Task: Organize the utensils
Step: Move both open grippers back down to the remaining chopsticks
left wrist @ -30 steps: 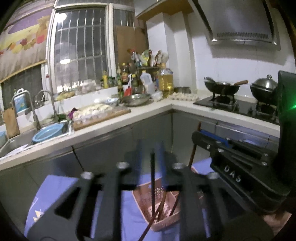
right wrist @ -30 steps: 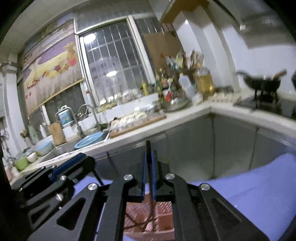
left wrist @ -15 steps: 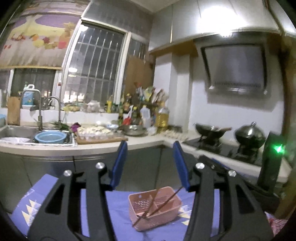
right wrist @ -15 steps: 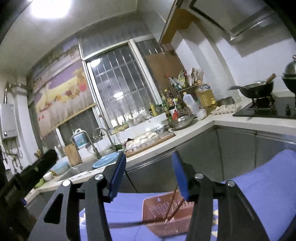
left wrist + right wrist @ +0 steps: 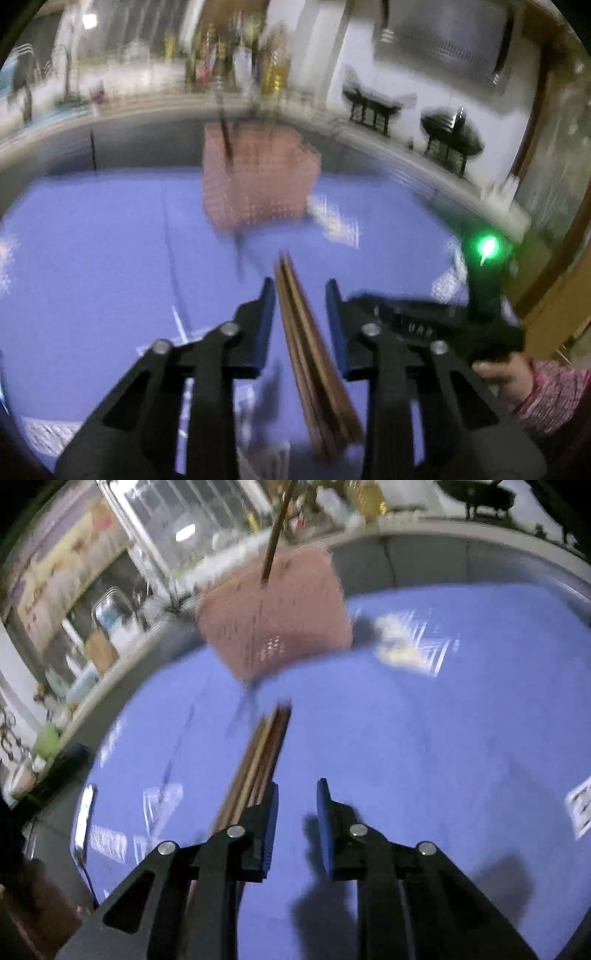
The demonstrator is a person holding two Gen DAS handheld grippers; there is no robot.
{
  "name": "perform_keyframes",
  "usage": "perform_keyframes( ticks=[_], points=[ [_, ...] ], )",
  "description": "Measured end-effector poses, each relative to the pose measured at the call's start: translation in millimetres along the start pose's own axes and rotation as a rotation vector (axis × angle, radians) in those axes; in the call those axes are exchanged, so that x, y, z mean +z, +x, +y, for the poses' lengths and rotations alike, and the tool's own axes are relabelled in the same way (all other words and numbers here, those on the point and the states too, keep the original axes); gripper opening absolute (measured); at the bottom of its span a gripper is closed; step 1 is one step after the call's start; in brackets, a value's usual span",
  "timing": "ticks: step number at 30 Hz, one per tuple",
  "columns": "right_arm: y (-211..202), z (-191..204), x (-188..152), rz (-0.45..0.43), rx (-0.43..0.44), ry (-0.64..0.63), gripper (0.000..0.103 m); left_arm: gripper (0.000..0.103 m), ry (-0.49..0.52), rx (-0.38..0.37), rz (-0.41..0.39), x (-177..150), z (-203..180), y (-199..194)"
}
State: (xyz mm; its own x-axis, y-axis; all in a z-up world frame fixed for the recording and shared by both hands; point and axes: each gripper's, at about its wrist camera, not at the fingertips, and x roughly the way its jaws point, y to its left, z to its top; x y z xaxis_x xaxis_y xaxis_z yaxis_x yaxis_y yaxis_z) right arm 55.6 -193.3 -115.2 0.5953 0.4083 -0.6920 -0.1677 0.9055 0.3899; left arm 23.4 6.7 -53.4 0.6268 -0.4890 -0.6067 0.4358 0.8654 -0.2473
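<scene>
both views are badly smeared, so i report only what reads clearly. my left gripper (image 5: 300,291) has its fingers spread apart and holds nothing; a bundle of brown chopsticks (image 5: 314,354) lies on the blue cloth (image 5: 92,258) in the gap between those fingers, pointing toward the pink basket (image 5: 258,177), which stands well ahead with at least one stick (image 5: 226,140) already upright in it. my right gripper (image 5: 297,797) is likewise released and empty; in its view the chopsticks (image 5: 258,760) run just beside and behind its left finger, outside the gap, with the basket (image 5: 273,620) further on. i judge the step in hand to be picking up this bundle with the left gripper. to do it well i would settle the tool until the view steadies, centre the bundle between the pads, lower to the cloth, and close near mid-length so the sticks stay together. whether the fingers touch the cloth i cannot tell.
</scene>
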Motion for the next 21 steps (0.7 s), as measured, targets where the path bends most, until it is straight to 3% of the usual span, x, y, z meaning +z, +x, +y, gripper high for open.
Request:
perform_keyframes(
  ticks=[5,9,12,21],
  points=[
    [10,35,-16,0.046,-0.036,-0.166,0.022,0.021,0.024,0.033,0.172,-33,-8,45],
    [16,50,-21,0.062,-0.051,-0.245,0.022,0.021,0.054,0.085,0.229,-43,-11,61],
    [21,51,-19,0.048,-0.108,-0.303,0.022,0.021,0.053,0.099,0.219,-42,-11,65],
    [24,40,-13,0.071,-0.081,-0.238,0.022,0.021,0.046,0.137,0.215,-34,-4,71]
  ],
)
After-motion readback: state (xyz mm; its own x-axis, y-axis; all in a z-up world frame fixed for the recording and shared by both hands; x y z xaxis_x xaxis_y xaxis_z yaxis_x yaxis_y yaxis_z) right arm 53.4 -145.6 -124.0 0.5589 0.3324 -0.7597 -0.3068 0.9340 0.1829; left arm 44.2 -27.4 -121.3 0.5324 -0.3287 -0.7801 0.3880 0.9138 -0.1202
